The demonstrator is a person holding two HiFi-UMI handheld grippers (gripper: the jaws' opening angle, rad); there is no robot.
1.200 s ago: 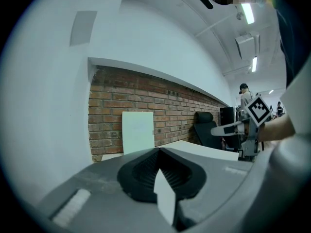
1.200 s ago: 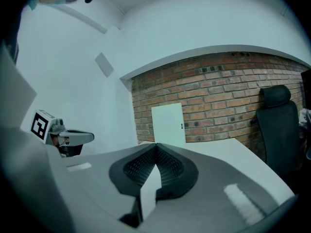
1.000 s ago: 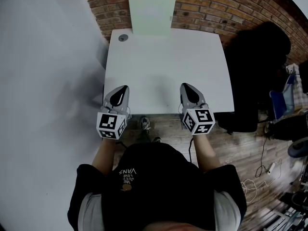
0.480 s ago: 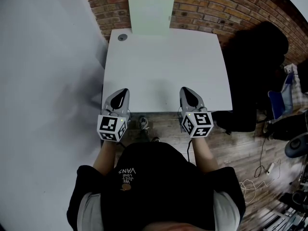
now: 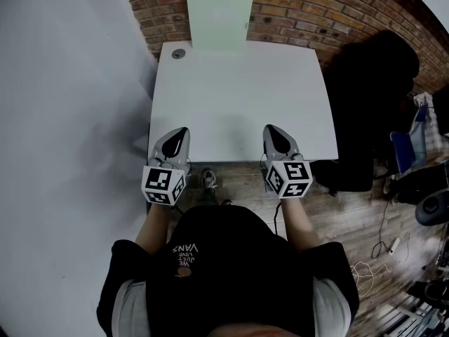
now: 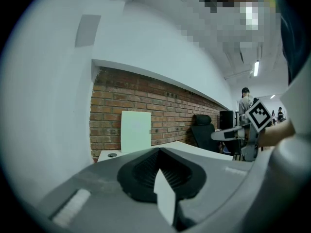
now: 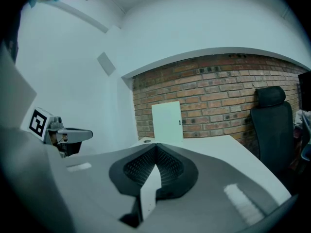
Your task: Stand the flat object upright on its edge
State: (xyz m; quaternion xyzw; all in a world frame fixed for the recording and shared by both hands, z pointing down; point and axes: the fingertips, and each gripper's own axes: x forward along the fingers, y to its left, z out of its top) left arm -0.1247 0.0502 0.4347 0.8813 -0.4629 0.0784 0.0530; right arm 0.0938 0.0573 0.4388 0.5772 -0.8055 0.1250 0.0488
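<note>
A pale green flat panel (image 5: 219,18) stands upright on its edge at the far end of the white table (image 5: 238,97), leaning against the brick wall; it also shows as the panel (image 6: 135,131) and the panel (image 7: 167,122). My left gripper (image 5: 177,133) is shut and empty at the table's near left corner. My right gripper (image 5: 275,130) is shut and empty over the near edge, further right. Both point level toward the panel, far from it. The left gripper (image 6: 159,149) and right gripper (image 7: 156,144) have jaws pressed together.
A small round dark fitting (image 5: 179,55) sits in the table's far left corner. A black office chair (image 5: 372,97) stands to the right of the table. A grey wall (image 5: 70,83) runs along the left. Cables and gear (image 5: 414,258) lie on the wooden floor at the right.
</note>
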